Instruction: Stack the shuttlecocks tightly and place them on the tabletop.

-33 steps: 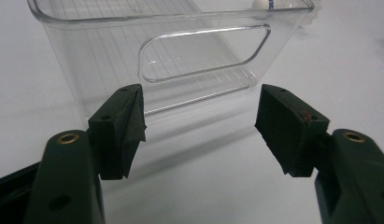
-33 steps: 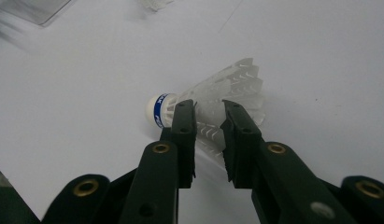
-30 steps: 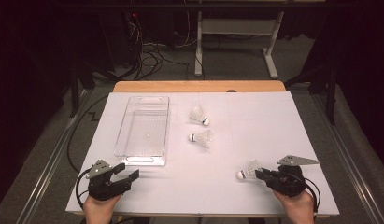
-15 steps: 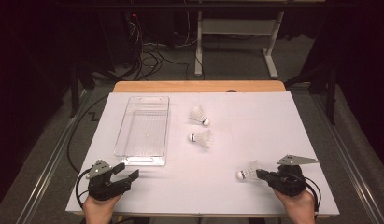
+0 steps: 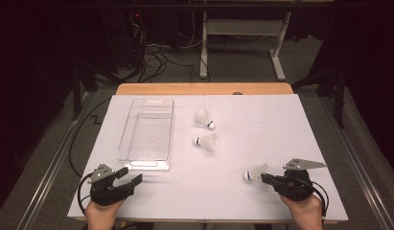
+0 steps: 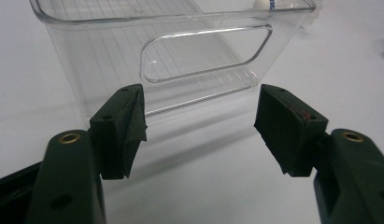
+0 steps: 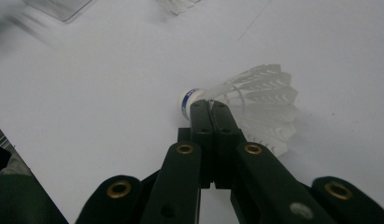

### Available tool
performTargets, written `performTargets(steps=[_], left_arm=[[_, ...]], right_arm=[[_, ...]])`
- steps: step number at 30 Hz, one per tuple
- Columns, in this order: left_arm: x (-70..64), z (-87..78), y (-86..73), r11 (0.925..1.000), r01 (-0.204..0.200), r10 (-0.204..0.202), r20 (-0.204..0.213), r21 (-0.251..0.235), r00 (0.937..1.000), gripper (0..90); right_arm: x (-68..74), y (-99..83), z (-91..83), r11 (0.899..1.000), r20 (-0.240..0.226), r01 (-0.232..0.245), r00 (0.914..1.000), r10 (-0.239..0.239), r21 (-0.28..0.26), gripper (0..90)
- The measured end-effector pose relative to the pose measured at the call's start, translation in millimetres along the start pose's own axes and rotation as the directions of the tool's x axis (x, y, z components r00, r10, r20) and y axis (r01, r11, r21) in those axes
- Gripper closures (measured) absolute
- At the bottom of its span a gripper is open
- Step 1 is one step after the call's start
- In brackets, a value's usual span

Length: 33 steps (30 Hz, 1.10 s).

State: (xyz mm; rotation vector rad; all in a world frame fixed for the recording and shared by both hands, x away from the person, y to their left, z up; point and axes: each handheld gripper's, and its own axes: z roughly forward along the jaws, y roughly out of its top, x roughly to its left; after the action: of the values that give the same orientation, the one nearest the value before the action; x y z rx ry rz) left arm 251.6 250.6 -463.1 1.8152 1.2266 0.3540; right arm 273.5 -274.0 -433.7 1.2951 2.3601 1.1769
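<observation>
Table [image 5: 261, 158]: white top, centre of the high view.
Bin [image 5: 147, 134]: clear, left of centre; its near wall faces the left gripper.
Left gripper [image 5: 130, 176]: lower left, jaws spread, nothing between them.
Right gripper [image 5: 262, 177]: lower right, clamped on a shuttlecock [image 5: 254, 173].
Other shuttlecocks: one [image 5: 204, 118] centre, one [image 5: 207, 141] just below it.

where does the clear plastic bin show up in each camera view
High view: clear bin left of centre on the white table, beyond the left gripper.
Left gripper view: fills the top, its handle cutout facing the open jaws.
Right gripper view: a blurred corner at top left.
Shared landmark: the white table.
</observation>
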Motion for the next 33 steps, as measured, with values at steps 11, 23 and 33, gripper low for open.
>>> performTargets(steps=[11, 23, 33], left_arm=[[0.5, 0.0, 0.0, 1.0, 0.001, -0.001, 0.0, -0.002, 1.0, 34.2], [1.1, 0.4, 0.5, 1.0, 0.001, -0.001, 0.002, -0.003, 1.0, 34.3], [0.8, 0.8, 0.4, 1.0, -0.002, 0.002, 0.001, 0.0, 1.0, 34.3]], right_arm=[[0.7, 10.5, 5.5, 1.0, -0.014, -0.001, 0.9999, 0.0, -0.017, 90.0], [1.1, 21.4, 15.5, 1.0, -0.021, 0.006, 0.9998, -0.006, -0.02, 90.0], [0.3, 29.2, 22.7, 0.999, -0.031, 0.002, 0.9995, -0.003, -0.035, 90.0]])
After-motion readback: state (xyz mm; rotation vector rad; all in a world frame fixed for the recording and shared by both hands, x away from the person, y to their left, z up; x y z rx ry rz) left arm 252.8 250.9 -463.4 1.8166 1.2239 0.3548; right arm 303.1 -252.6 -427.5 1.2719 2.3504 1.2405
